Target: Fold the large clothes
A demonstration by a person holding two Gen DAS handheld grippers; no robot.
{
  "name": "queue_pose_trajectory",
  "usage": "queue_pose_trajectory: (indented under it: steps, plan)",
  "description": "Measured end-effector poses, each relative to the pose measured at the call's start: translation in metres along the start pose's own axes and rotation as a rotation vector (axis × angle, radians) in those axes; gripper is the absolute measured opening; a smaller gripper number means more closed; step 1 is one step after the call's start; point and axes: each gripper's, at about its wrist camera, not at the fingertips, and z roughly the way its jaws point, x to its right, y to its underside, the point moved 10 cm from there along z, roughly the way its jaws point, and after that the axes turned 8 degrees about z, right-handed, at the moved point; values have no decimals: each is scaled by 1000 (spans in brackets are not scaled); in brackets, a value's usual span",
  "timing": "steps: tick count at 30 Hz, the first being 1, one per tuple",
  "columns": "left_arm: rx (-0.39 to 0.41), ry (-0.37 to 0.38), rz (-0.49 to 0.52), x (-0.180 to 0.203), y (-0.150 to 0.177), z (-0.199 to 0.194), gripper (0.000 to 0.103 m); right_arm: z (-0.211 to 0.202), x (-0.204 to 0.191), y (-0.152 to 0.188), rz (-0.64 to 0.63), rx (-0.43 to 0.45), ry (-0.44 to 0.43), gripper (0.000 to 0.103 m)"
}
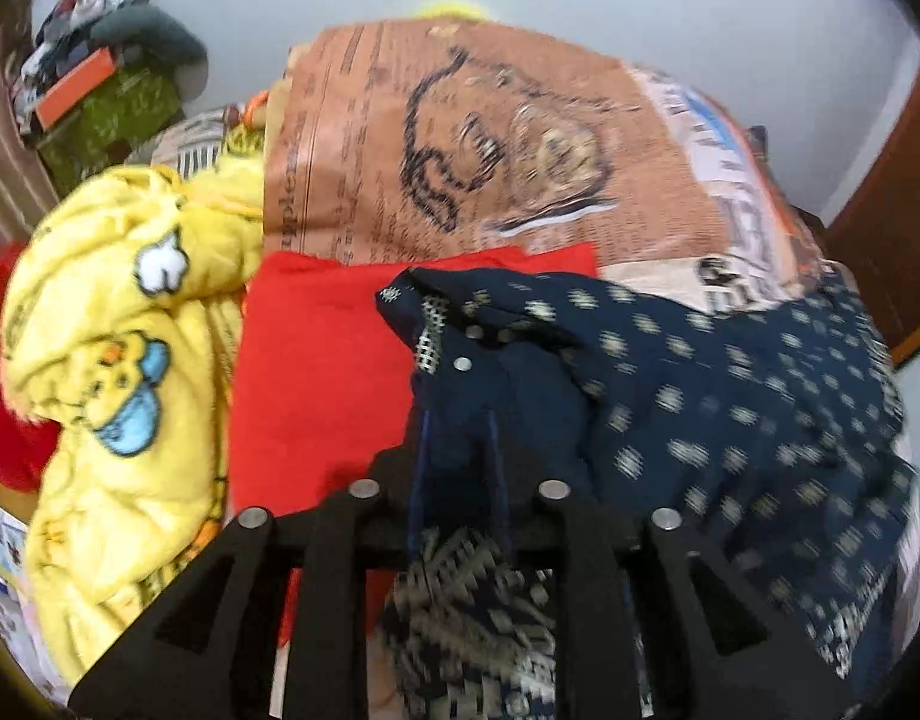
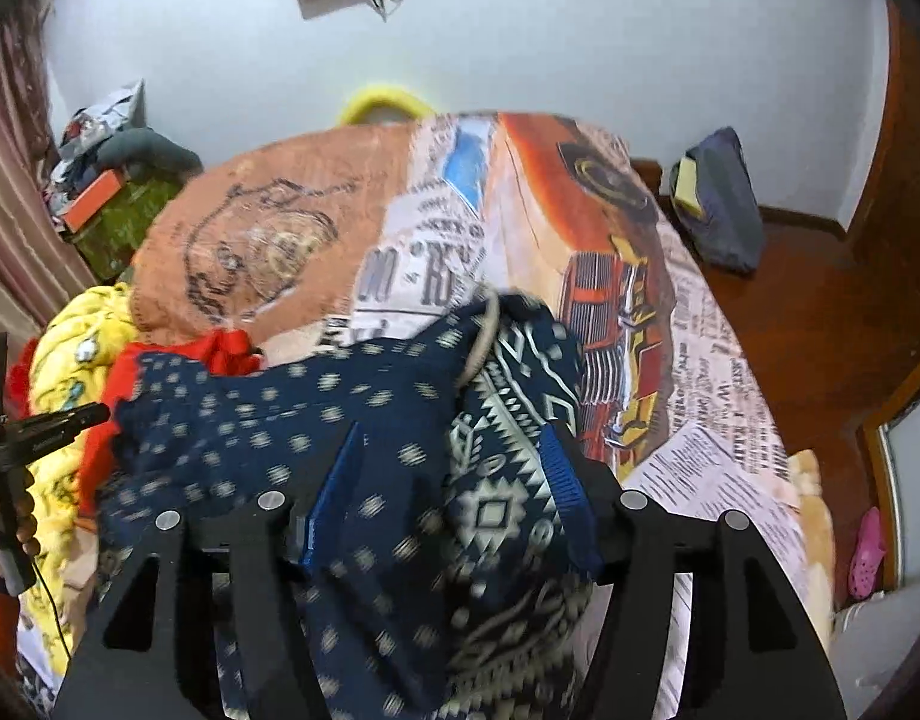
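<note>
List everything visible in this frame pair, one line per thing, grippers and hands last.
Patterned garment: one, navy with white print, bed front, between both grippers' fingers.
Red cloth: one, under the garment.
Yellow blanket: one, cartoon print, bed's left side.
Bedspread: one, newspaper and car print.
Orange box: one, on clutter by the far-left wall.
Dark bag: one, floor right.
Pink shoe: one, floor right.
Left gripper: black, fingers slightly apart, cloth between.
Right gripper: black, open.
Hand: one, left edge.
</note>
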Motion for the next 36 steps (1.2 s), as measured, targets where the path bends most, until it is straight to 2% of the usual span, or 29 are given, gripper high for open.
queue_pose_trajectory:
  steps: [1, 4, 6, 7, 10, 14, 18, 19, 20, 25, 29, 36]
  plan:
    - [20, 2, 12, 3, 1, -15, 31, -10, -4, 0, -5, 10, 4, 68]
    - [76, 12, 43, 14, 2, -53, 43, -43, -16, 1, -20, 62, 5, 72]
    - [107, 26, 57, 20, 5, -78, 46, -65, -25, 2, -32, 94, -9, 76]
    - [124, 33, 63, 24, 6, -89, 48, -71, -28, 4, -36, 103, -11, 82]
    - [168, 45, 84, 32, 15, -124, 56, -99, -38, 9, -58, 142, -13, 86]
    - [198, 23, 129, 40, 29, -156, 63, -129, -46, 22, -100, 189, 13, 89]
    - [212, 22, 152, 45, 49, -183, 80, -150, -48, 37, -118, 235, 19, 100]
    - [213, 28, 149, 45, 54, -188, 86, -154, -48, 43, -121, 244, 15, 101]
    - [215, 34, 146, 45, 61, -193, 88, -158, -47, 48, -123, 249, 15, 101]
    - [172, 52, 156, 40, 97, -197, 89, -166, -35, 73, -103, 234, 32, 101]
    - [106, 78, 151, 32, 131, -185, 89, -165, -15, 97, -59, 179, 56, 101]
    - [-37, 196, 63, 24, 200, -148, 89, -155, 12, 140, -1, 80, 62, 101]
